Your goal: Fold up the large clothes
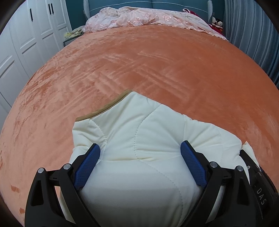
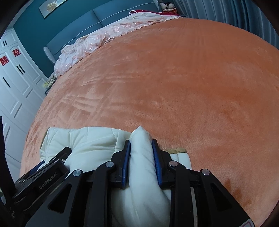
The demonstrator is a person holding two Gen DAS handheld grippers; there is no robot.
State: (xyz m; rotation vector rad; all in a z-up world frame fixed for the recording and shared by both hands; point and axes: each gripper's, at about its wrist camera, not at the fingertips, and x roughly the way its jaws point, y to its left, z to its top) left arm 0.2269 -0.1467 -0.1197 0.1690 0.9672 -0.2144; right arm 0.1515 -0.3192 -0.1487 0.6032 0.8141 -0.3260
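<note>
A cream quilted jacket [image 1: 139,132] with a tan collar edge [image 1: 104,106] lies bunched on the orange bed cover [image 1: 139,61] at the near edge. My left gripper [image 1: 140,147] is wide open, its blue pads [image 1: 87,162] pressing down on either side of a broad fold of the jacket. My right gripper [image 2: 141,145] is shut on a thick fold of the cream jacket [image 2: 141,157], which bulges up between the pads. The left gripper's body [image 2: 45,172] shows at the lower left of the right wrist view.
A pink lace quilt [image 1: 143,19] is heaped at the head of the bed against a teal headboard [image 1: 122,4]. White wardrobe doors [image 1: 26,40] stand on the left, grey curtains [image 1: 252,31] on the right. Plush toys [image 1: 217,22] sit at the far right corner.
</note>
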